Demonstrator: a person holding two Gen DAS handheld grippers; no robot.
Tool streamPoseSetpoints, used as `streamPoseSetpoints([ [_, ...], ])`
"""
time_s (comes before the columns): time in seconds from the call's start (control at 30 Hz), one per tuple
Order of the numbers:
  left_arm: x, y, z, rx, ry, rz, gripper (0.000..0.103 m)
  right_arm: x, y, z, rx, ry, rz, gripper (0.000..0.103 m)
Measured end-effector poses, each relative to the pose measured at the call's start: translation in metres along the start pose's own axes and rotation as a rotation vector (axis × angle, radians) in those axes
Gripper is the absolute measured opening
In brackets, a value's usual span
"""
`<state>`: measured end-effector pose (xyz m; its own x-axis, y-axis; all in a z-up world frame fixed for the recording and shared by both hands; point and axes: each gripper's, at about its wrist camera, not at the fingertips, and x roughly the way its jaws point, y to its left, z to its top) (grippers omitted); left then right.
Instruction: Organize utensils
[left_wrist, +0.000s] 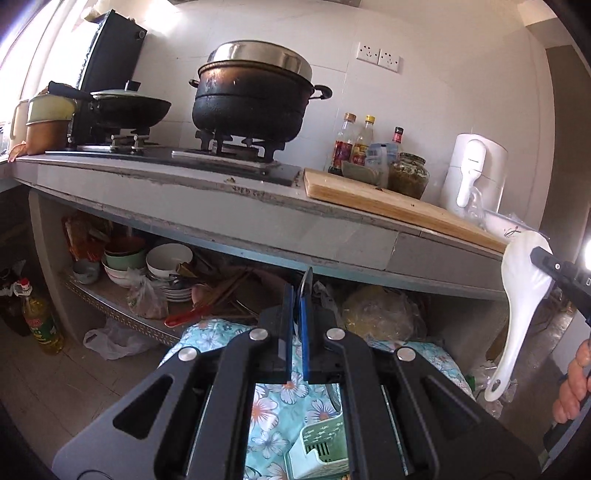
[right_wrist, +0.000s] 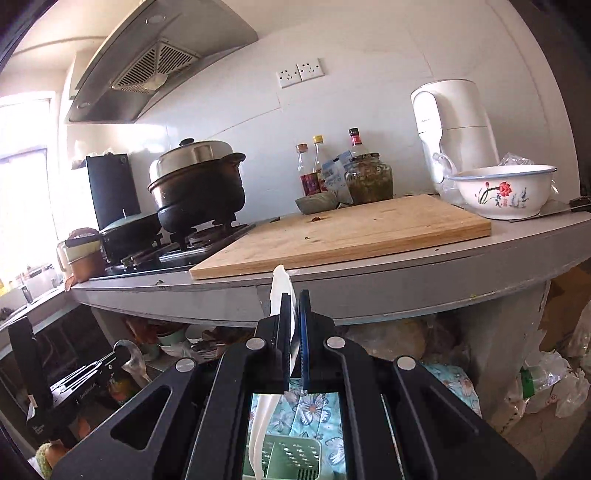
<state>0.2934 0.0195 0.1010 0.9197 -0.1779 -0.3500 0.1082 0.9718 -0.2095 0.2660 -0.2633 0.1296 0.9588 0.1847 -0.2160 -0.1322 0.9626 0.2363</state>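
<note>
Below the counter edge (right_wrist: 369, 280), two hand-held grippers are raised. The right gripper (right_wrist: 293, 314) is clamped on a white rice paddle (left_wrist: 521, 299), gripped at its broad head, the handle hanging down. The left gripper (left_wrist: 297, 295) is closed on a thin metal utensil (left_wrist: 306, 282), seen edge-on between blue pads (left_wrist: 305, 332); from the right wrist view, a rounded metal bowl is seen at its tip. A green slotted utensil basket (right_wrist: 291, 456) is seen beneath both grippers, resting on floral cloth (left_wrist: 273, 410). A wooden cutting board (right_wrist: 343, 232) lies on the counter.
</note>
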Motion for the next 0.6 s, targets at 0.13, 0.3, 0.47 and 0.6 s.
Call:
streamPoseSetpoints([
  [0.13, 0.020, 0.000, -0.020, 0.021, 0.011, 0.006, 0.003, 0.033, -0.004, -0.019, -0.011, 0.047, -0.016, 0.005],
  [0.3, 0.034, 0.000, -0.038, 0.043, 0.044, -0.006, 0.003, 0.052, -0.012, -0.044, -0.032, 0.079, -0.042, 0.005],
  [0.47, 0.039, 0.004, -0.046, 0.023, 0.055, -0.020, 0.003, 0.060, -0.020, -0.060, -0.026, 0.101, -0.046, 0.005],
  [0.6, 0.031, 0.012, -0.038, -0.012, 0.024, -0.016, 0.003, 0.063, -0.023, -0.066, -0.018, 0.110, -0.039, 0.005],
])
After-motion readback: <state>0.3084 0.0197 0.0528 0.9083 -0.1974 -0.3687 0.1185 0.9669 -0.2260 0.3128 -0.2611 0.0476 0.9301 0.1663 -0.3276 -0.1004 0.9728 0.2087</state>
